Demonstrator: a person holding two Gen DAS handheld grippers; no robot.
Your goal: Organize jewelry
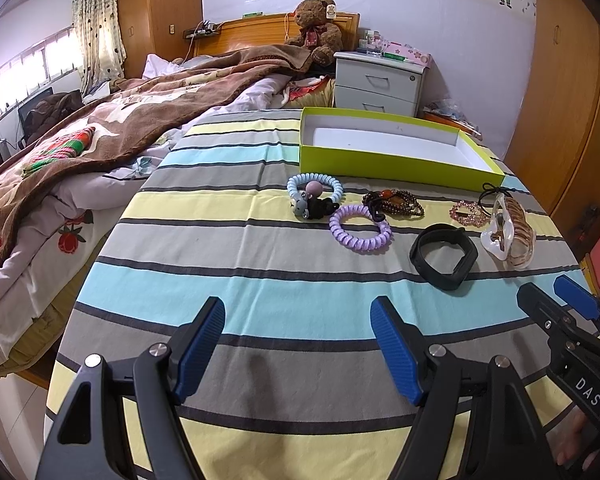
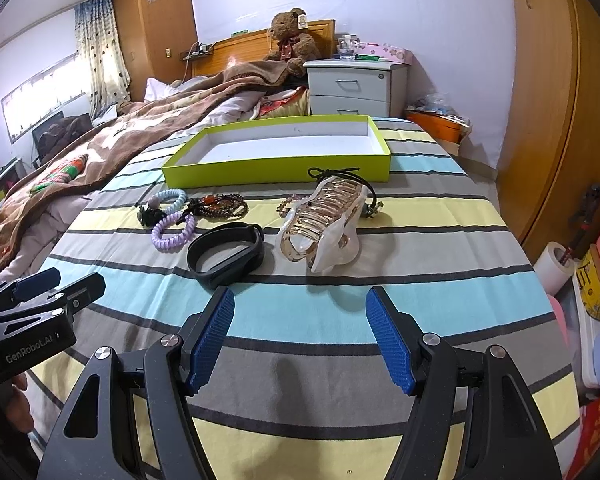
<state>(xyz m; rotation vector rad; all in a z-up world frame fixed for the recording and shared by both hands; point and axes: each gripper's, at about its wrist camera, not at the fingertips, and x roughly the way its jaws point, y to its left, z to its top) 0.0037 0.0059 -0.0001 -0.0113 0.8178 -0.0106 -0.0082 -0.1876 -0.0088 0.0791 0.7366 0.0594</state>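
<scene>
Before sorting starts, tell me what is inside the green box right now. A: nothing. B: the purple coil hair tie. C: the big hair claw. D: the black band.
A: the green box shows only its bare white floor, while the jewelry all lies on the striped cloth in front of it.

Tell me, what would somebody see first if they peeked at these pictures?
Probably the bright lime-green box, open and with nothing in it, lying on the striped cloth. Just in front of it lies a row of jewelry, with the big shiny hair claw beside a black wristband. Far behind, a brown teddy bear sits at the headboard.
</scene>
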